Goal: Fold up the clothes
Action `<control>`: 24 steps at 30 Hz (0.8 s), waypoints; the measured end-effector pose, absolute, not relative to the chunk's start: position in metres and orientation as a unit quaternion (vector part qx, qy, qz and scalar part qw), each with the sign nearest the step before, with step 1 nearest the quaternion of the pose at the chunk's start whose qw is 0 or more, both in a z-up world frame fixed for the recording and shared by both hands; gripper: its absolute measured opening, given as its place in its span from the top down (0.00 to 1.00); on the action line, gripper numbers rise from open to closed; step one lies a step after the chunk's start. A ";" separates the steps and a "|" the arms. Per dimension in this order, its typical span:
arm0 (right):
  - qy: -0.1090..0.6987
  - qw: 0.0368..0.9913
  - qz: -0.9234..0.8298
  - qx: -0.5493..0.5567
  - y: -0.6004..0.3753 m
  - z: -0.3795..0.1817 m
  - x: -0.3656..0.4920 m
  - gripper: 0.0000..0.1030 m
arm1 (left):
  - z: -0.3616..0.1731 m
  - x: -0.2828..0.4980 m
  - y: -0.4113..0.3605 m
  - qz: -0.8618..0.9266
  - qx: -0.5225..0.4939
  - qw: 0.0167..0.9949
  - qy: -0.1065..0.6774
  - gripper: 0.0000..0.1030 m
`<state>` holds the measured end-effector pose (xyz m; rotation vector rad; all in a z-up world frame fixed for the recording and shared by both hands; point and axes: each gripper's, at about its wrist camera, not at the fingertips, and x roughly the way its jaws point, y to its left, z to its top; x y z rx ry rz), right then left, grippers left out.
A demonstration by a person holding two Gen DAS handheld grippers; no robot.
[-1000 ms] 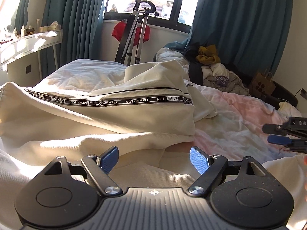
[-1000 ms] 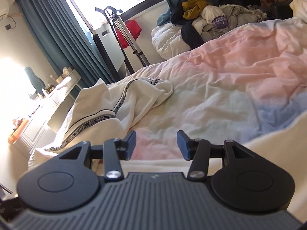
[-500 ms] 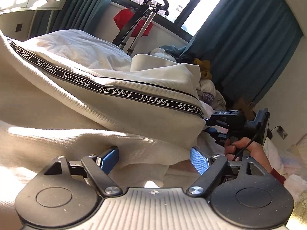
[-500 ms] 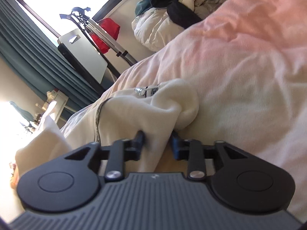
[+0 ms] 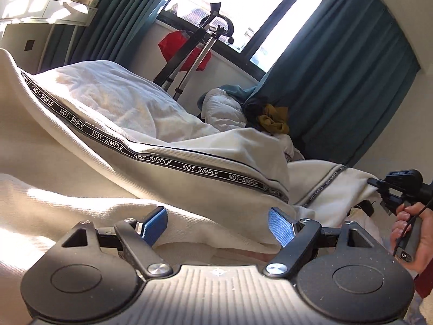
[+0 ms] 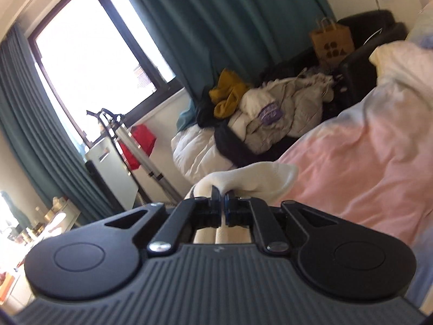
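Ribbed cream cloth garment (image 5: 81, 189); matt black plastic claw (image 6: 223, 203).

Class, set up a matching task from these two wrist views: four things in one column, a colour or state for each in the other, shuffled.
Things:
1. left gripper
2. right gripper
3. brown paper bag
4. long window curtain

States:
A. teal
B. shut on the cream garment
C. open above cream fabric
D. standing by the dark sofa

Pairs: 1-C, 2-B, 3-D, 4-A

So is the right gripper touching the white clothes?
Touching. In the right wrist view, the right gripper is shut on a fold of the cream garment, with cloth pinched between its fingers.
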<state>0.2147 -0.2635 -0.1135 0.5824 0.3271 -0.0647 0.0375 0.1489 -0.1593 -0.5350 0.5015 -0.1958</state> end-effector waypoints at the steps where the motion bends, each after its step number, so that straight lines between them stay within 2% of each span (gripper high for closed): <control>1: 0.152 0.947 -0.049 0.280 -0.279 -0.107 0.207 0.95 | -0.157 0.036 0.146 -0.098 -0.258 0.930 0.243 0.19; 6: 0.147 0.937 -0.123 0.291 -0.367 -0.101 0.170 0.95 | -0.152 0.032 0.132 -0.105 -0.237 0.935 0.242 0.19; 11: 0.176 0.937 -0.156 0.260 -0.401 -0.133 0.156 0.95 | -0.156 0.033 0.124 -0.106 -0.233 0.932 0.257 0.19; 21: 0.230 0.885 -0.202 0.351 -0.412 -0.238 0.110 0.94 | -0.182 0.041 0.132 -0.114 -0.288 0.903 0.296 0.19; 24: 0.237 0.847 -0.207 0.429 -0.427 -0.255 0.097 0.94 | -0.187 0.046 0.137 -0.115 -0.304 0.895 0.303 0.19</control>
